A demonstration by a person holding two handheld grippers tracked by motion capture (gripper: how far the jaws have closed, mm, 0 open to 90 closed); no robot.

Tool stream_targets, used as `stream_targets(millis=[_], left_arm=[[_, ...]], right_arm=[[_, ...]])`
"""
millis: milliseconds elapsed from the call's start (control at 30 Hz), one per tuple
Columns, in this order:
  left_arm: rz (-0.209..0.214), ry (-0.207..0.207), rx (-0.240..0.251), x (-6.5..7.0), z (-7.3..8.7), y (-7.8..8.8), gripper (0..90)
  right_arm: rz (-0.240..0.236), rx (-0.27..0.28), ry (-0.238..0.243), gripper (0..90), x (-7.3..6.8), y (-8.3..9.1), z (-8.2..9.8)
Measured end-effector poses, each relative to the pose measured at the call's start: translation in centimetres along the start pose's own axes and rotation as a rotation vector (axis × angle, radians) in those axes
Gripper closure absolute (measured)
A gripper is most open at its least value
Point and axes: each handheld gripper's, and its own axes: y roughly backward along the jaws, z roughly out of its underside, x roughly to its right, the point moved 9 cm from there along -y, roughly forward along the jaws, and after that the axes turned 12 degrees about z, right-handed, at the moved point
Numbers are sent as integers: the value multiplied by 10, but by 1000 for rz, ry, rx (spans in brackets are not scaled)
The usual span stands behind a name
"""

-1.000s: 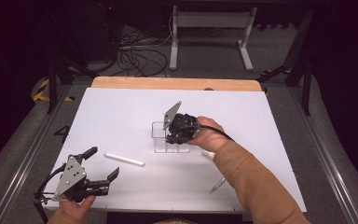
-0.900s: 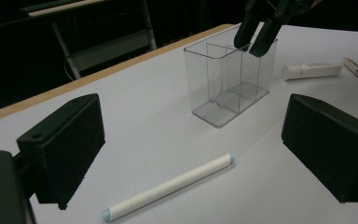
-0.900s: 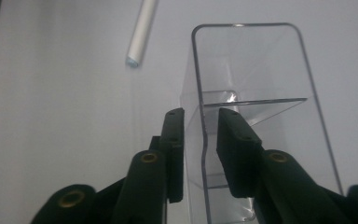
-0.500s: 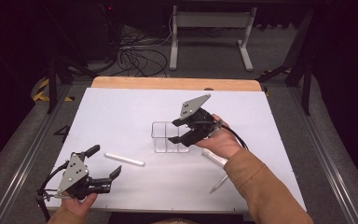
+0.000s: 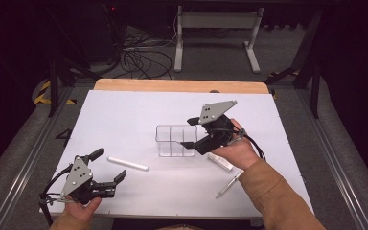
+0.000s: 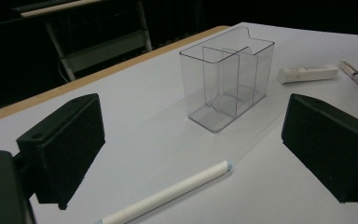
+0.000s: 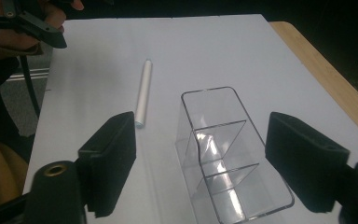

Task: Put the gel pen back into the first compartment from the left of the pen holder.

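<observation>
The right hand-held gripper (image 5: 195,136) hangs released at the centre-right of the high view, just above the right end of the clear organizer (image 5: 175,140); its jaws have just been opening and nothing sits between them. The organizer stands upright on the white worktop (image 5: 124,110), empty, its three compartments in a row running left to right across the frame. A white tube (image 5: 127,164) lies to the lower left of it, long axis slanting from upper left to lower right. The left hand-held gripper (image 5: 109,171), also released, rests at the lower left, just beside that tube and far nearer to it. A second tube (image 5: 220,162) and a pen (image 5: 229,184) lie beside the right hand, likely its next picks.
</observation>
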Motion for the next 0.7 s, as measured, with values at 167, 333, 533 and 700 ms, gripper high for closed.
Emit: stream_targets(millis=[167,333,533,700], left_arm=[[-3,-11,-2,1,-1,0,65],[-2,-2,1,1,0,1,66],[-3,-4,-2,1,0,0,66],[-3,-3,-4,2,0,0,66]], right_arm=[[7,5,-4,191,-1,4,1],[16,13,-4,181,-1,10,3],[36,28,-13,111,-2,22,5],[46,19,-24,31,-2,29,11]])
